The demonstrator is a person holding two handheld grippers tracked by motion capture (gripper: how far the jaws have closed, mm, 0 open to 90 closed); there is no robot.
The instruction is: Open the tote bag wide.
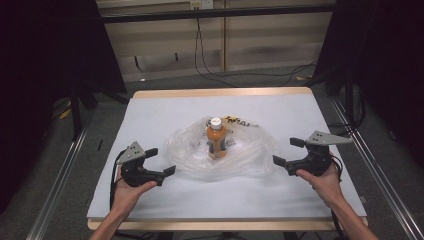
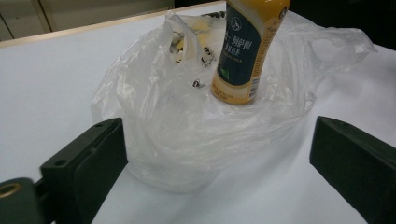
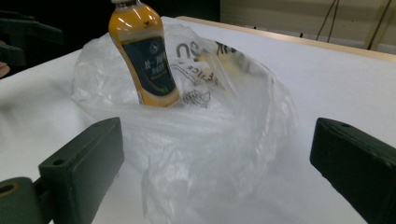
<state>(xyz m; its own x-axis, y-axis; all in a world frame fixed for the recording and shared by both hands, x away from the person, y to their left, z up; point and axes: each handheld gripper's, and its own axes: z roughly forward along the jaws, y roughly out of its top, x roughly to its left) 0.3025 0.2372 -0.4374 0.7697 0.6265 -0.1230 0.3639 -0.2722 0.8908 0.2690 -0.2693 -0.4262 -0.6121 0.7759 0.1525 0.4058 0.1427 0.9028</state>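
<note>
In the high view, the person's two hands are coming in from the bottom edge, each gripping a tool: the left gripper (image 1: 161, 161) is sitting just left of a crumpled clear plastic bag (image 1: 250, 155), the right gripper (image 1: 288, 152) just right of it, both with jaws spread wide and holding nothing. An orange bottle (image 1: 216, 137) with a white cap is standing upright in the middle of the bag, near the centre of the white table (image 1: 150, 115).

In the left gripper view, the two black jaws are standing far apart at the bottom corners, the bag (image 2: 177, 140) is lying between and beyond them, and the bottle (image 2: 245, 51) is rising from its folds.

In the right gripper view, the jaws are likewise gaping wide, the bag (image 3: 224, 154) is bulging between them, and the bottle (image 3: 144, 60) is appearing tilted at the upper left
</note>
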